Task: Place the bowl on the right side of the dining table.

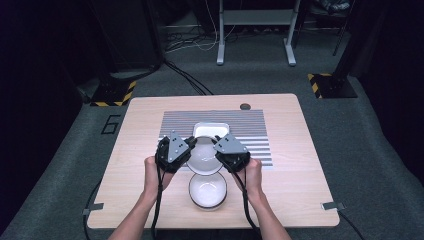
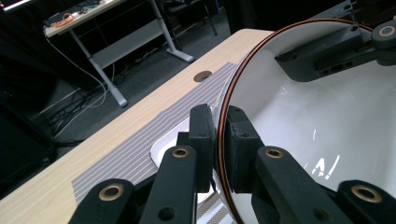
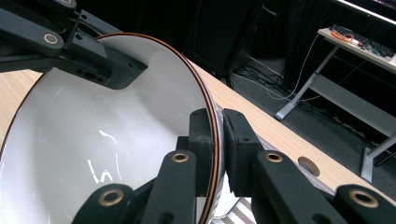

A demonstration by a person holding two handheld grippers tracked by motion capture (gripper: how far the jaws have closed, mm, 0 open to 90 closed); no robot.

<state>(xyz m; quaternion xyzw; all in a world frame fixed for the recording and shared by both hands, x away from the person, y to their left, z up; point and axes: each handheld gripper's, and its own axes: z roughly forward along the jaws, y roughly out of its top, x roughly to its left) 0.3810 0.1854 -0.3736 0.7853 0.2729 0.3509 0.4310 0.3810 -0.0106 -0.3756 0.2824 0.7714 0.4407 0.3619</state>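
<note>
Over the table, both grippers (left, right) pinch one bowl's rim.

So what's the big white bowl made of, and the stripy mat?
The white bowl looks like glazed ceramic, maybe porcelain: glossy, with bright glints and a thin brown rim line. Hard plastic is possible. The striped mat looks like woven cloth or vinyl: flat, matte, grey and white lines.

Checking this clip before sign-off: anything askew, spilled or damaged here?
Nothing stands out. Left gripper and right gripper pinch opposite rims of the brown-rimmed bowl, which looks intact and empty. The second bowl and white tray sit square.
</note>
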